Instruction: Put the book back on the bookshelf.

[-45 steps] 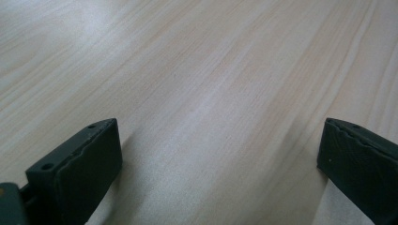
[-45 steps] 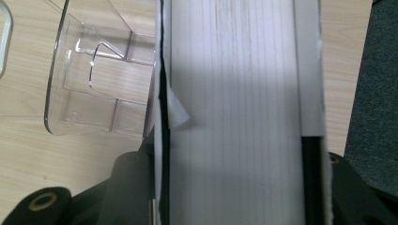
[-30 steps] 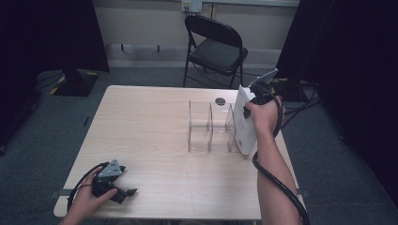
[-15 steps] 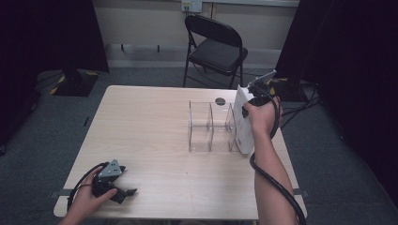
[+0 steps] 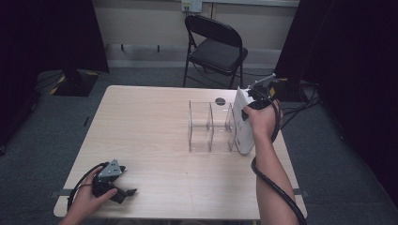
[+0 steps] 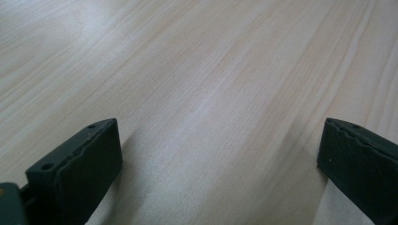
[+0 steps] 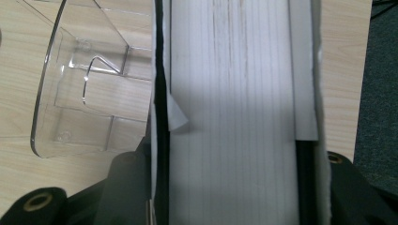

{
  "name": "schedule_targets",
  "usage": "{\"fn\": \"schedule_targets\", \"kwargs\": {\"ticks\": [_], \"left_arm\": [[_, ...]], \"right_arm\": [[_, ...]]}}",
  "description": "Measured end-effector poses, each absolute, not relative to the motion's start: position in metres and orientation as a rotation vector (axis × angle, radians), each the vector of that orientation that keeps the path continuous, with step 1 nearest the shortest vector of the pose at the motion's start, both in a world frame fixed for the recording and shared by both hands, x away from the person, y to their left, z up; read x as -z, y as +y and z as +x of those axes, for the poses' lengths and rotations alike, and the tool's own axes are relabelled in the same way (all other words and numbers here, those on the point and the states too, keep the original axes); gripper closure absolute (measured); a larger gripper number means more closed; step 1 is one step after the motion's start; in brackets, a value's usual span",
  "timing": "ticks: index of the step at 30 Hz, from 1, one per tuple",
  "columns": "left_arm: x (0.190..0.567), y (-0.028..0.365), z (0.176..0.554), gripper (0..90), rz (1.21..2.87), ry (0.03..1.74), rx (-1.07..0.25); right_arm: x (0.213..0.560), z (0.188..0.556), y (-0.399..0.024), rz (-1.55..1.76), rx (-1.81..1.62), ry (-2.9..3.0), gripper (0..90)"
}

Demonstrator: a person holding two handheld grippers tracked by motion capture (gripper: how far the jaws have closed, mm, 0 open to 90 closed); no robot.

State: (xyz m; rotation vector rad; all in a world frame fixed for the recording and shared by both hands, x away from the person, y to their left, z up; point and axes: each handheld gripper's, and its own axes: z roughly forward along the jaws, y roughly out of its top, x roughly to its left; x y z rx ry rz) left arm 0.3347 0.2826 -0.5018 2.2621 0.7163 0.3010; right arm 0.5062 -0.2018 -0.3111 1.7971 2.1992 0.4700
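A white book [image 5: 243, 126] stands upright at the right end of the clear acrylic rack [image 5: 210, 126] on the wooden table [image 5: 155, 122]. My right gripper [image 5: 251, 107] grips the book from above, a hand wrapped around it. In the right gripper view the book's page edges [image 7: 234, 93] run between the two black jaws of the right gripper [image 7: 234, 192], and a curved clear divider [image 7: 80, 89] lies just beside it. My left gripper [image 5: 123, 191] rests on the table near the front left corner. In its own view the left gripper [image 6: 220, 159] is open over bare wood.
A small dark round disc [image 5: 220, 101] lies on the table behind the rack. Beyond the far edge stands a black folding chair [image 5: 215, 49]. The table's right edge is close beside the book. Cables [image 5: 300, 110] trail on the floor at the right.
My right hand has sunk slightly with the white book beside the rack. The left gripper has not moved.
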Motion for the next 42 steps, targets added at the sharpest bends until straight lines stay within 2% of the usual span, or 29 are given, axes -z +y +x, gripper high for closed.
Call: {"fn": "schedule_targets", "kwargs": {"ticks": [20, 42], "left_arm": [[0.502, 0.282, 0.335, 0.0, 2.259, 0.719, -0.292], [0.502, 0.282, 0.335, 0.0, 2.259, 0.719, -0.291]], "right_arm": [[0.308, 0.499, -0.208, 1.842, -0.403, 2.241, 38.0], [0.309, 0.481, -0.215, 1.855, -0.420, 2.267, 36.0]]}}
